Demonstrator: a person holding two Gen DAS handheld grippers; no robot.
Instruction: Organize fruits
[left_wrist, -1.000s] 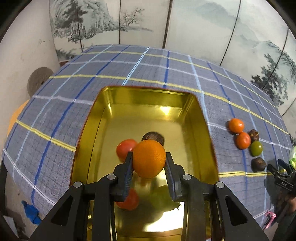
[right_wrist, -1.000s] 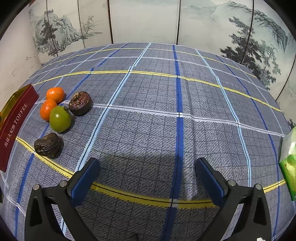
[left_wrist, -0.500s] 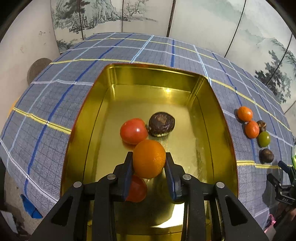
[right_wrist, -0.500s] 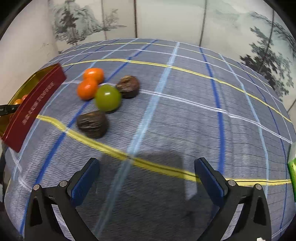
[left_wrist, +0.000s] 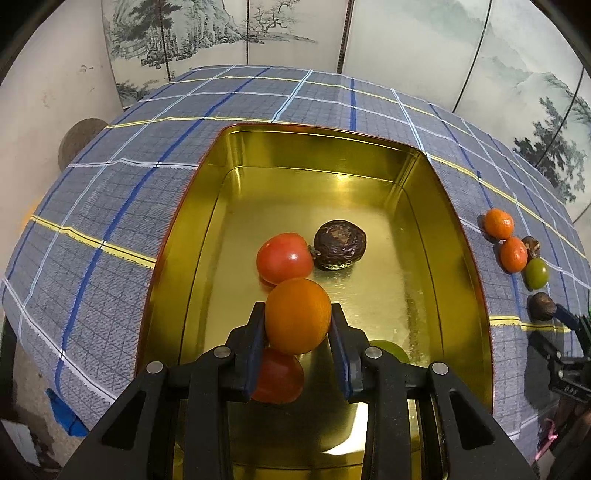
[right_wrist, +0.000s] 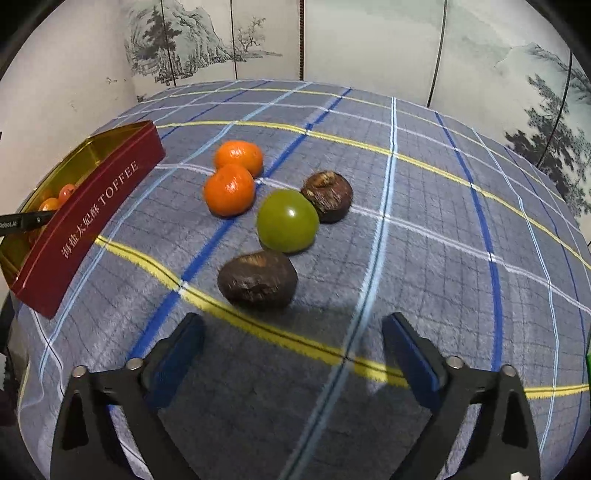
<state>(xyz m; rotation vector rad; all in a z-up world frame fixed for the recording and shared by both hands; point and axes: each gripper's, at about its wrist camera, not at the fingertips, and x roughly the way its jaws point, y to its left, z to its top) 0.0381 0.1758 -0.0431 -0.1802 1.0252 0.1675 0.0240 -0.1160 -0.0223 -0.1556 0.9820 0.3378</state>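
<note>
Listing near to far, right wrist view. Right gripper (right_wrist: 291, 354): bottom of the frame, nothing between its blue pads; jaws wide but just been closing a little. Dark wrinkled fruit (right_wrist: 257, 279): nearest item, just above and slightly left of the gap, long axis roughly left to right across the frame, so the jaws would span its longer dimension. Green fruit (right_wrist: 287, 220): directly behind it. Brown fruit (right_wrist: 327, 196): touching the green one's upper right. Two mandarins (right_wrist: 229, 189): upper left, touching each other. Red-sided gold tin (right_wrist: 88, 218): left edge. Left gripper (left_wrist: 297, 322): clamped on an orange (left_wrist: 297, 315) above the tin's interior, so the right hand is judged nearer the loose fruit.
</note>
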